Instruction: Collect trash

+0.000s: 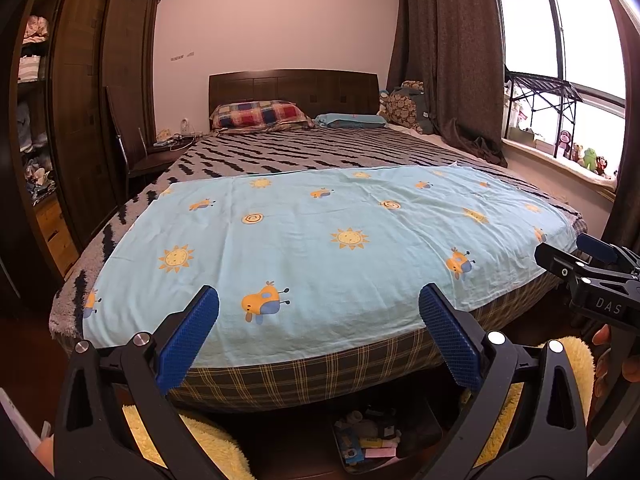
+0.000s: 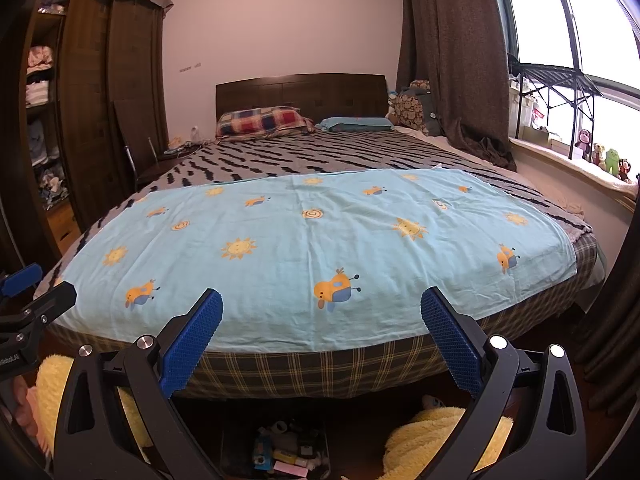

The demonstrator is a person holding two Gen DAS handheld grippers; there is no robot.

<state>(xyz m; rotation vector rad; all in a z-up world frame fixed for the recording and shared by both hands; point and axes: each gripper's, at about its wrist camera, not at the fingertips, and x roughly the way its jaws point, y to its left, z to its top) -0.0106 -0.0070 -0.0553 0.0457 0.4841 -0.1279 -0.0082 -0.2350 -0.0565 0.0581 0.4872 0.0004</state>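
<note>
No obvious trash on the bed tbh. The only loose small stuff is in a box (image 1: 372, 436) on the floor under the foot of the bed, btw the yellow fluffy slippers (image 2: 436, 428). Can't tell if any of it is actual trash, too dark and cluttered.

Left gripper (image 1: 318, 336) and right gripper (image 2: 322, 338) both hang wide open over the bed's near edge, holding nothing.

Risks imo: grabbing something from that box that isn't rubbish bc pics don't show what's what. Reaching low, a finger could snag the light blue sheet (image 1: 320, 248) and drag it off the mattress. The grippers sit close side by side, so they could bump each other going for the same spot.
</note>
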